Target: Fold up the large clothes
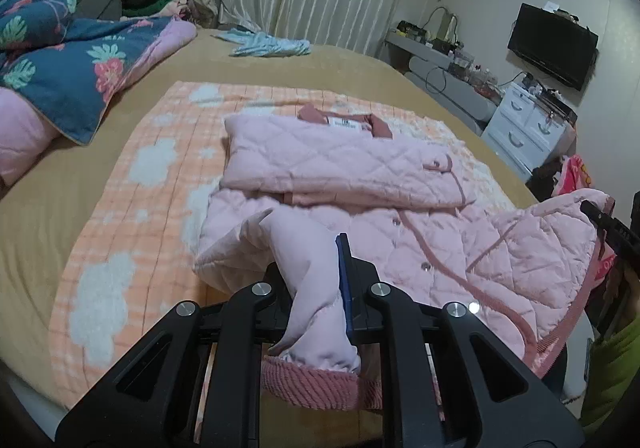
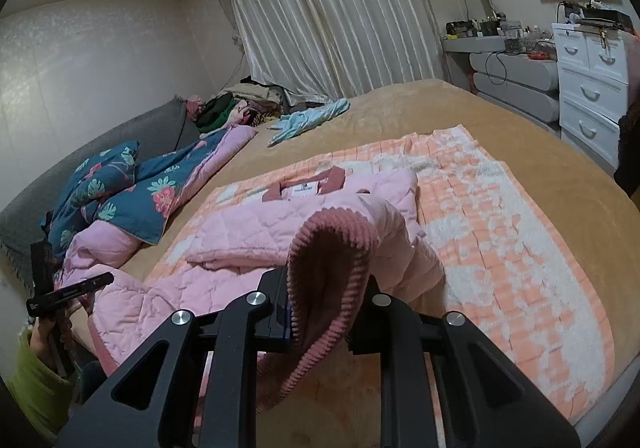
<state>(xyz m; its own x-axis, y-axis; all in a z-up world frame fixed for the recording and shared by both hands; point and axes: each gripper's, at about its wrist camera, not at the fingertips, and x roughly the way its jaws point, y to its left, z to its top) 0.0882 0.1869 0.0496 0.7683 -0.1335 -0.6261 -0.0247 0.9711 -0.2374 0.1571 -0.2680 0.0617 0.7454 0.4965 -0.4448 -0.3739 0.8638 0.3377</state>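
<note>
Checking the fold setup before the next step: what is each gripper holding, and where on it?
Both hold the pink quilted jacket by its ribbed bottom hem: left gripper at one corner, right gripper at the other.

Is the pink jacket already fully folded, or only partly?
Partly: the pink jacket has its sleeves folded across, but its hem is lifted, unfolded.

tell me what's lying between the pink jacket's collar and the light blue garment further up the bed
Between the pink jacket and the light blue garment: the orange-and-white blanket, then bare tan bedcover. Left wrist view shows it best.
</note>
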